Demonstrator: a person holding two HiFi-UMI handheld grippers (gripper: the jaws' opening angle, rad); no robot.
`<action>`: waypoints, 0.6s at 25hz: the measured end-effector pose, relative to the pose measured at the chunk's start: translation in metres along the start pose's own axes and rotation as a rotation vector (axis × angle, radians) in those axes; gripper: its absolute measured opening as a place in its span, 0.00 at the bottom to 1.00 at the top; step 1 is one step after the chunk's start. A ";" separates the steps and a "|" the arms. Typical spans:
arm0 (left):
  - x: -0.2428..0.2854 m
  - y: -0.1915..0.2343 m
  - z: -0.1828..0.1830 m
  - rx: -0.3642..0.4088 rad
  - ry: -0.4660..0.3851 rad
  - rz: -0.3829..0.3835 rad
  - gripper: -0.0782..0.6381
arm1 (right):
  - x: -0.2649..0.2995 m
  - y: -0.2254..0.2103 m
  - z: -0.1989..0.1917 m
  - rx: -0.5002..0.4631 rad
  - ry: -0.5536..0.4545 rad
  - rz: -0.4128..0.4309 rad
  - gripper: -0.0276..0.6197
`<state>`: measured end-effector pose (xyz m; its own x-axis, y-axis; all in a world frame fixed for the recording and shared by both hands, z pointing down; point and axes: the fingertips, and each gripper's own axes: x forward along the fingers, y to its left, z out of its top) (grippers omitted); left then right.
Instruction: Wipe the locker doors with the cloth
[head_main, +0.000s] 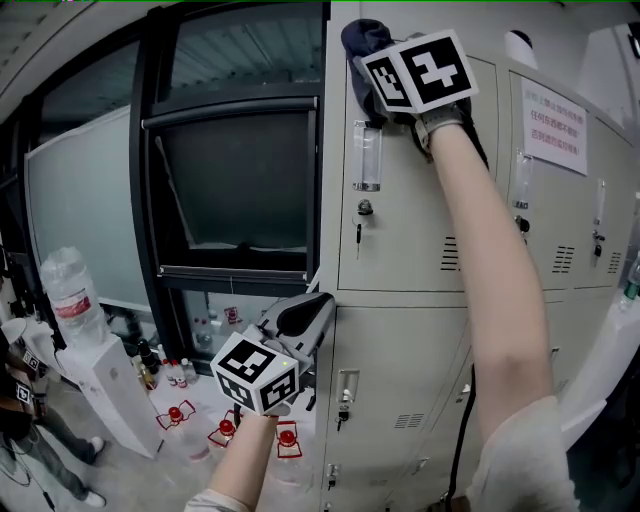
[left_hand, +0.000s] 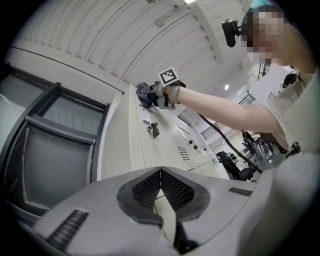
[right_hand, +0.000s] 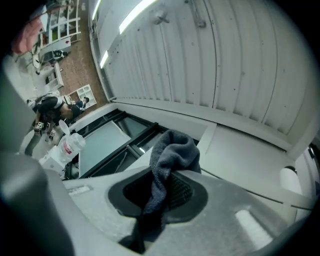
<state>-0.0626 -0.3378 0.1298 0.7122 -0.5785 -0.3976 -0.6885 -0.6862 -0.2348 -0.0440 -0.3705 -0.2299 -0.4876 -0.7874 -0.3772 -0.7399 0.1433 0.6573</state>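
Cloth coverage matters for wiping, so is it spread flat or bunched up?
Bunched: the right hand-held gripper clamps the cloth as a crumpled wad, not flat.

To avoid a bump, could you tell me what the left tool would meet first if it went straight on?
Probably the locker door right ahead of the left tool. Nothing shows in between, though depth is hard to judge.

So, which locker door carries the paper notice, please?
The upper door second from the window; the leftmost one, where the cloth is, has no notice.
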 end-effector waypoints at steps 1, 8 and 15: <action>0.000 -0.001 -0.001 -0.002 0.001 -0.002 0.11 | -0.003 -0.007 -0.003 0.016 0.000 -0.007 0.13; 0.003 -0.011 -0.005 -0.025 0.001 -0.019 0.11 | -0.035 -0.067 -0.030 0.081 0.021 -0.096 0.13; 0.013 -0.029 -0.007 -0.040 -0.002 -0.057 0.11 | -0.071 -0.127 -0.065 0.115 0.053 -0.188 0.13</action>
<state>-0.0324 -0.3279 0.1376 0.7495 -0.5374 -0.3866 -0.6410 -0.7349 -0.2212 0.1147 -0.3715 -0.2445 -0.3134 -0.8368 -0.4489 -0.8649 0.0563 0.4988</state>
